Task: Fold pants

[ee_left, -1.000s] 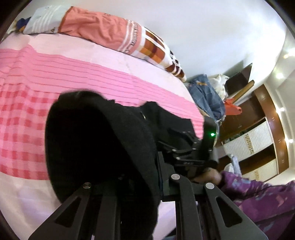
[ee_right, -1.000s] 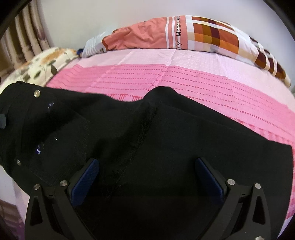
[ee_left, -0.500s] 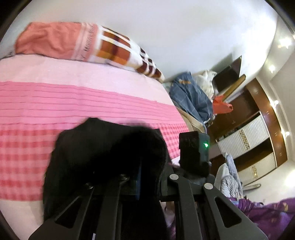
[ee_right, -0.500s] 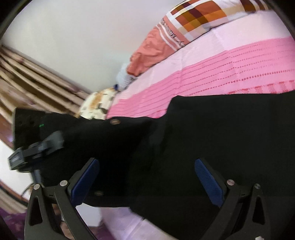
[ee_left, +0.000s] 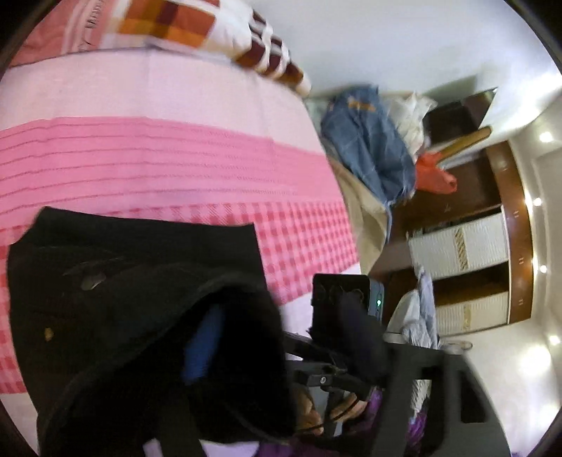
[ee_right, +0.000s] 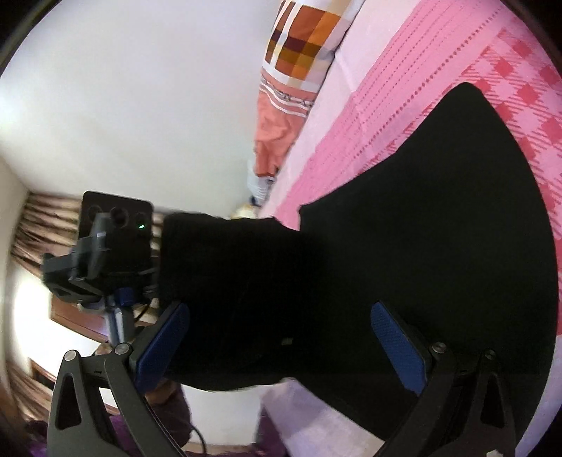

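Note:
Black pants lie on the pink bedspread. A fold of their cloth hangs over the left finger of my left gripper. Its jaws are opening, and the blue pad shows bare beside the cloth. In the right wrist view, my right gripper is open, its blue pads wide apart. The pants spread between and beyond them. The left gripper's black housing sits at the pants' left end. The right gripper's housing shows in the left wrist view.
A checked and orange pillow lies at the head of the bed. Beside the bed stands a chair heaped with blue clothes, with a brown wardrobe behind. A person's hand and purple sleeve are low in the left wrist view.
My left gripper, shut on the black cloth before, has carried it to the right and parted its jaws. The right wrist view has rolled, so the bed now stands tilted.

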A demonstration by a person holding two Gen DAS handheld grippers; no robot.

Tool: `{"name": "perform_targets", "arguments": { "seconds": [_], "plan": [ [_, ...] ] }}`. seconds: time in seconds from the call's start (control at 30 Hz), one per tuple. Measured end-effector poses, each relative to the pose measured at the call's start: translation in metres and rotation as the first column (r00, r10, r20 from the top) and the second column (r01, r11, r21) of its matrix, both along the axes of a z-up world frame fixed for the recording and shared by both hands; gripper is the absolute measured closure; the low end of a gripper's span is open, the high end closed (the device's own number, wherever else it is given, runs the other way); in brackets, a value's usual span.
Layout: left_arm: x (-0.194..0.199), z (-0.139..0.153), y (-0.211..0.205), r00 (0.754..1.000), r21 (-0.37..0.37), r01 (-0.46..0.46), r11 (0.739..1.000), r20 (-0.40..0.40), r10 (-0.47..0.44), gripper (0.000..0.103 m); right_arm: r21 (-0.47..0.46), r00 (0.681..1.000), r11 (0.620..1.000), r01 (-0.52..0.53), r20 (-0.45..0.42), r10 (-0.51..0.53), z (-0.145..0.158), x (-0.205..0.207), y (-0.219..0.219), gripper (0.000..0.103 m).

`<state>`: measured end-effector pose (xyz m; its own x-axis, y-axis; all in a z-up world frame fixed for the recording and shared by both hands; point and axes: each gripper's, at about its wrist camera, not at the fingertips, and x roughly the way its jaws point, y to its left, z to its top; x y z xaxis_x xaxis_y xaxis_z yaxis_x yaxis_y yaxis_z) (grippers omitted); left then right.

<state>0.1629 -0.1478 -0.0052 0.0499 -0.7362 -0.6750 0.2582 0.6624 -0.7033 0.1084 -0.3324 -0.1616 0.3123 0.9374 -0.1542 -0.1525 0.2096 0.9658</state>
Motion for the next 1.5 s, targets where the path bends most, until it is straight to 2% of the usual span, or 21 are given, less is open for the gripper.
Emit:
{"name": "perform_targets", "arguments": {
  "seconds": [0.07,0.1,0.2,0.27,0.33,0.47,0.57,0.6,0.7,0.73,0.8,0.83,0.87,0.97,1.03,1.13,1.17,1.2,1.27,1.37,1.5],
  "plan": [
    [0.003,0.002,-0.022,0.999,0.086,0.038,0.996,-0.023,-0.036,0.027,0.064,1.0,0.998,-0.003,-0.024,0.005,-0.005,0.002,-0.006,0.0],
    [0.006,-0.001,-0.033,0.996,0.125,0.07,0.99,-0.067,-0.062,0.027,0.086,1.0,0.996,-0.003,-0.03,0.005,-0.006,0.002,-0.009,0.0],
    [0.007,-0.006,-0.051,0.986,0.16,0.136,0.978,-0.12,-0.118,0.026,0.138,0.999,0.99,-0.005,-0.045,0.011,-0.008,0.003,-0.019,0.0],
    [0.006,-0.015,-0.066,0.961,0.208,0.241,0.948,-0.19,-0.203,0.026,0.143,0.999,0.99,-0.004,-0.041,0.01,-0.006,0.002,-0.023,0.0],
    [0.005,-0.02,-0.073,0.944,0.242,0.289,0.926,-0.23,-0.235,0.026,0.128,0.999,0.992,-0.003,-0.034,0.007,-0.005,0.001,-0.026,0.0],
    [-0.004,0.008,-0.095,0.892,0.297,0.447,0.844,-0.213,-0.398,0.026,-0.014,1.0,1.0,-0.001,0.011,0.001,0.002,0.001,-0.022,0.0],
    [0.002,0.048,-0.107,0.89,0.37,0.445,0.816,-0.083,-0.448,0.024,-0.099,1.0,0.995,0.0,0.031,0.003,0.005,-0.001,-0.018,0.0],
    [0.001,0.062,-0.107,0.888,0.379,0.437,0.816,-0.036,-0.459,0.024,-0.12,0.999,0.993,-0.004,0.038,0.008,0.005,-0.003,-0.019,0.0],
    [-0.003,0.09,-0.093,0.888,0.359,0.388,0.849,0.103,-0.449,0.024,-0.152,0.996,0.988,-0.038,0.069,0.049,0.01,-0.009,-0.019,0.0],
    [-0.006,0.094,-0.082,0.895,0.376,0.344,0.86,0.146,-0.422,0.024,-0.154,0.996,0.987,-0.054,0.069,0.065,0.009,-0.008,-0.018,0.0],
    [-0.005,0.092,-0.065,0.912,0.356,0.295,0.887,0.17,-0.372,0.024,-0.158,0.993,0.984,-0.077,0.073,0.089,0.008,-0.008,-0.018,0.0],
    [-0.006,0.087,-0.047,0.93,0.324,0.25,0.913,0.181,-0.319,0.024,-0.166,0.992,0.982,-0.085,0.079,0.1,0.009,-0.008,-0.016,0.0],
    [-0.007,0.079,-0.037,0.942,0.307,0.222,0.925,0.176,-0.285,0.024,-0.183,0.99,0.978,-0.095,0.085,0.112,0.009,-0.008,-0.014,0.0],
    [-0.011,0.044,0.003,0.982,0.218,0.128,0.968,0.109,-0.154,0.024,-0.244,0.982,0.962,-0.122,0.108,0.152,0.013,-0.003,-0.001,0.0],
    [-0.024,0.022,0.028,0.99,0.206,0.061,0.977,0.111,-0.086,0.024,-0.307,0.976,0.942,-0.133,0.126,0.179,0.018,0.0,0.01,0.0],
    [-0.043,-0.001,0.048,0.991,0.24,-0.002,0.971,0.132,-0.031,0.024,-0.389,0.962,0.903,-0.18,0.123,0.244,0.021,0.0,0.028,0.004],
    [-0.051,-0.009,0.058,0.99,0.245,-0.026,0.969,0.138,-0.008,0.024,-0.404,0.958,0.896,-0.183,0.132,0.255,0.022,-0.001,0.033,0.017],
    [-0.057,-0.016,0.064,0.99,0.246,-0.046,0.968,0.144,0.011,0.024,-0.411,0.957,0.894,-0.181,0.136,0.256,0.022,-0.002,0.035,0.047],
    [-0.07,-0.028,0.073,0.986,0.269,-0.082,0.96,0.164,0.038,0.024,-0.432,0.964,0.886,-0.169,0.113,0.239,0.022,0.001,0.034,0.082],
    [-0.081,-0.037,0.079,0.981,0.285,-0.101,0.953,0.187,0.048,0.024,-0.389,0.98,0.91,-0.143,0.073,0.186,0.017,0.005,0.023,0.083],
    [-0.081,-0.037,0.075,0.976,0.286,-0.107,0.952,0.213,0.046,0.024,-0.255,0.995,0.962,-0.096,0.011,0.102,0.017,0.008,-0.001,0.086]
  ]
}}
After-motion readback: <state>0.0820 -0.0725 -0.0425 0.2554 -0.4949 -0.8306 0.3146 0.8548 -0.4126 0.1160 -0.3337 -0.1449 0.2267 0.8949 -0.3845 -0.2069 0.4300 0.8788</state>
